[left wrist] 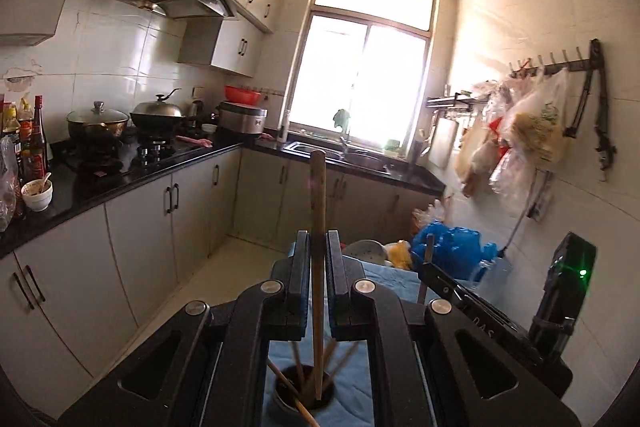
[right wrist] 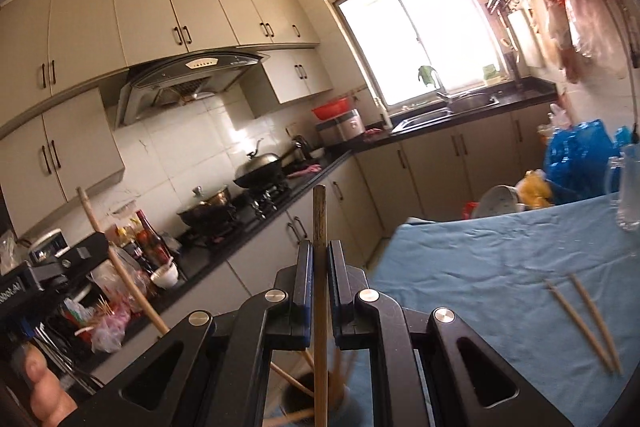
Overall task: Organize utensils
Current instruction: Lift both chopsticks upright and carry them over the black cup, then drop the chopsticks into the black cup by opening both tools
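Over dark cup (left wrist: 304, 393), both tools (left wrist: 318, 247) (right wrist: 319, 255) w/ chopsticks (left wrist: 318, 227) (right wrist: 320, 227)

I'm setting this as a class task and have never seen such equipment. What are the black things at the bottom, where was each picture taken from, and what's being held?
Each black thing is a hand-held two-finger gripper with its own camera looking along the fingers. The left gripper and the right gripper are each shut on a chopstick, both above a dark holder already holding several chopsticks. The holder stands on a blue cloth, where two more chopsticks lie loose. A kitchen fills the background.
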The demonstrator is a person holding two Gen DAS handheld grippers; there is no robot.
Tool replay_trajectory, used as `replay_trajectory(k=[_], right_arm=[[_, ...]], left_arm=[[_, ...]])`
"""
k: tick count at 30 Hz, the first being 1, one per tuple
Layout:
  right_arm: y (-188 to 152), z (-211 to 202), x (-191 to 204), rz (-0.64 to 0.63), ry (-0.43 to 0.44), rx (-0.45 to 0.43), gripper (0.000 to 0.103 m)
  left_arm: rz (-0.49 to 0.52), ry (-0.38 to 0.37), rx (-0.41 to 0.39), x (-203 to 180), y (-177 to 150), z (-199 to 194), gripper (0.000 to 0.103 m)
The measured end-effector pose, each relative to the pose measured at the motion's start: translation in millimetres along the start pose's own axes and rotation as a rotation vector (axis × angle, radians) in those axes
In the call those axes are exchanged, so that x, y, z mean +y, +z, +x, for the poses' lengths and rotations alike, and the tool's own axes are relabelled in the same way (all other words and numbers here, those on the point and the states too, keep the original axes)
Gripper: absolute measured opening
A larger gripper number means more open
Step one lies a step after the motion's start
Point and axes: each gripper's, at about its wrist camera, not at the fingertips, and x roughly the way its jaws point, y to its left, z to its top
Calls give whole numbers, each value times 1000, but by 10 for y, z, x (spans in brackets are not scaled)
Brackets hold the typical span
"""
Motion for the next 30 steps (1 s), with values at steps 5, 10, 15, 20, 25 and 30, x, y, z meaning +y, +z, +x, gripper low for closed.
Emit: replay_trajectory(k=[5, 10, 15, 20, 25, 30], right_arm=[[-17, 353, 86, 7, -17, -48, 8], [-98, 592, 113, -30, -69, -81, 8], [-273, 785, 100, -74, -102, -59, 8], [-446, 821, 67, -115, -114, -29, 8], [-524, 800, 25, -121, -118, -8, 9], [-542, 742, -39, -102, -117, 4, 18]], left_arm=[[-30, 5, 50, 203, -87, 400, 7], [-67, -6, 123, 343, -289, 794, 7], [-46, 6, 167, 353, -485, 1040, 7], [-37, 15, 191, 328, -608, 1130, 7], [-54, 18, 193, 330, -611, 1105, 7], [-69, 12, 193, 341, -571, 1020, 7]])
